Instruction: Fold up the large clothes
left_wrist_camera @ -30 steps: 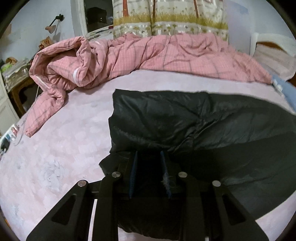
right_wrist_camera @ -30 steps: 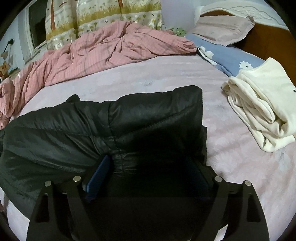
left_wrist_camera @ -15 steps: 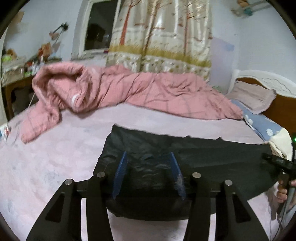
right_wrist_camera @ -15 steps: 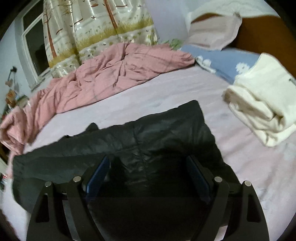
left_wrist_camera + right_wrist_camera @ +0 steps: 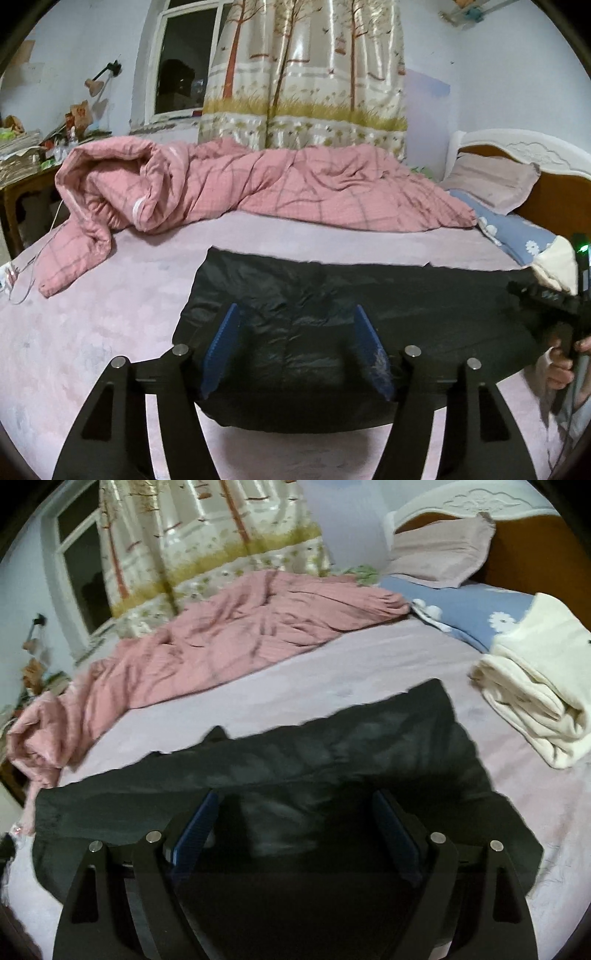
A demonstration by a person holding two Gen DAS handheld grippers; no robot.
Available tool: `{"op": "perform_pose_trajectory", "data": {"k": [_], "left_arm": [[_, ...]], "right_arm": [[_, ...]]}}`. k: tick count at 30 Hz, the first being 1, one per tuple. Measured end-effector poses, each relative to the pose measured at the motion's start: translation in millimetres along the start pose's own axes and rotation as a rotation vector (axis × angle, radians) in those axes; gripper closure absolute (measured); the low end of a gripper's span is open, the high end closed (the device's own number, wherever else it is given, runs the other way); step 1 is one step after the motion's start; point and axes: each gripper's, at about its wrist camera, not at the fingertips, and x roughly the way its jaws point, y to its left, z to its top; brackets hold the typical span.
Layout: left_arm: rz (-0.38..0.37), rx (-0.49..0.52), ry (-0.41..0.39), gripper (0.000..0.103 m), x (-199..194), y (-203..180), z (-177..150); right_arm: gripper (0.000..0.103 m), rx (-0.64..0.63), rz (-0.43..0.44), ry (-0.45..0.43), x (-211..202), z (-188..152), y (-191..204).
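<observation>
Bed (image 5: 110, 314): black jacket (image 5: 424, 295), pink quilt (image 5: 295, 184), cream blanket (image 5: 535, 686).

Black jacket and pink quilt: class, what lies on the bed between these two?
Nothing: in the left wrist view only bare pale pink bedsheet separates the black jacket from the pink quilt.

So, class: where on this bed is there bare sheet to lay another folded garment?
Free: the sheet between the pink quilt and the black jacket, and the strip behind the jacket. Crowded: the headboard end, with the cream stack and blue pillow.
</observation>
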Motion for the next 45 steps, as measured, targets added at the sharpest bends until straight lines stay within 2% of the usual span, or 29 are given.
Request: {"op": "perform_pose_trajectory", "data": {"k": [4,6,8,12,14,16,18,21,24,26,29,30,31,32,33,35,36,38,40,45], "left_arm": [[0.008,0.015,-0.015,0.039,-3,-3,-1],[0.006,0.018,-0.045,0.035,-10,-4,0],[0.001,0.007,-0.064,0.023,-16,-4,0],[0.029,-0.009,-0.061,0.015,-21,-3,-2],[0.037,-0.021,-0.055,0.004,-25,0,-6],[0.041,-0.040,-0.045,0.001,-30,4,-12],[0.027,-0.041,-0.014,0.001,-31,8,-17],[0.047,-0.035,0.020,0.001,-29,15,-29],[0.016,-0.123,0.095,0.001,-18,30,-43],[0.016,-0.204,0.143,0.001,-6,45,-47],[0.039,-0.273,0.155,0.001,6,65,-47],[0.046,-0.274,0.176,0.001,12,69,-47],[0.043,-0.271,0.206,0.001,21,72,-48],[0.042,-0.261,0.231,0.001,28,73,-48],[0.056,-0.248,0.248,0.001,34,73,-49],[0.066,-0.253,0.241,0.001,40,70,-51],[0.053,-0.265,0.247,0.001,43,70,-51],[0.029,-0.279,0.251,0.001,44,66,-52],[0.026,-0.255,0.242,0.001,44,60,-51],[0.019,-0.184,0.230,0.005,44,45,-46]], "right_arm": [[0.016,-0.060,0.003,-0.016,-23,0,10],[0.015,-0.149,-0.009,-0.088,-47,-9,20],[0.015,-0.213,-0.063,-0.147,-66,-20,27],[0.015,-0.132,-0.027,-0.121,-77,-31,23],[0.015,-0.101,-0.019,-0.095,-78,-37,19],[0.015,-0.071,-0.031,-0.087,-82,-44,13],[0.015,-0.009,-0.020,-0.085,-87,-53,-1],[0.015,0.089,0.030,-0.020,-85,-65,-22],[0.015,0.184,0.061,0.027,-83,-74,-42],[0.015,0.229,0.067,0.019,-81,-73,-58],[0.015,0.332,0.061,0.046,-67,-71,-80],[0.015,0.399,0.087,0.078,-62,-73,-88],[0.014,0.476,0.153,0.109,-57,-77,-96],[0.014,0.558,0.259,0.139,-51,-82,-103],[0.014,0.586,0.302,0.155,-47,-84,-105],[0.013,0.552,0.266,0.136,-43,-80,-105],[0.013,0.525,0.227,0.111,-39,-76,-104],[0.012,0.512,0.190,0.117,-25,-71,-104],[0.012,0.514,0.179,0.139,-13,-67,-104],[0.012,0.497,0.147,0.129,-2,-58,-99]]}}
